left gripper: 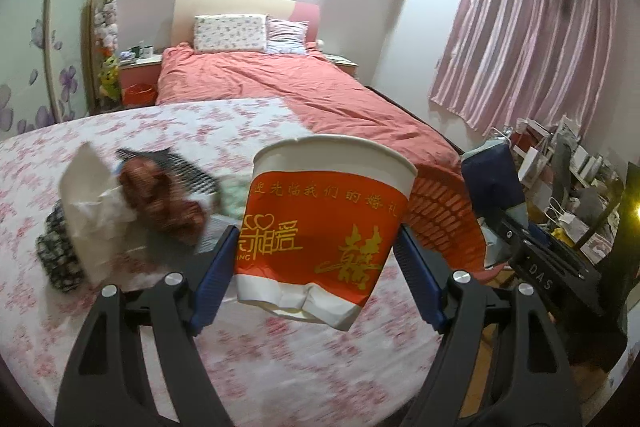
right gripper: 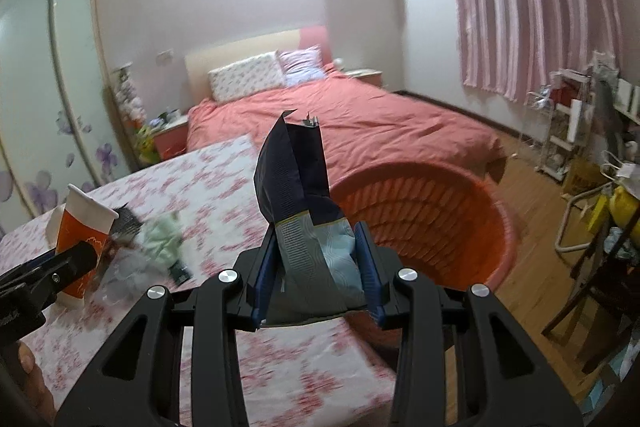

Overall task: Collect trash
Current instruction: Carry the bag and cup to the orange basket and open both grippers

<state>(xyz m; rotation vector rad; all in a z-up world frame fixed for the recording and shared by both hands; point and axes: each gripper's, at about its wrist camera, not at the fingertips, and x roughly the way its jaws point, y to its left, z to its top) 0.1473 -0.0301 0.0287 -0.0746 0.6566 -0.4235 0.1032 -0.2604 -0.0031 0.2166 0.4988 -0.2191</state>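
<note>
My left gripper is shut on a red and white paper cup, held tilted above the flowered tablecloth; the cup also shows in the right wrist view. My right gripper is shut on a dark blue snack bag, held upright next to the orange basket, which stands at the table's right edge. The basket shows behind the cup in the left wrist view. More trash lies on the table: a white tissue, a brown wrapper and a pale green scrap.
The table has a pink flowered cloth. Behind it is a bed with a coral cover. A wooden floor, a chair and cluttered shelves are to the right. Pink curtains hang on the right wall.
</note>
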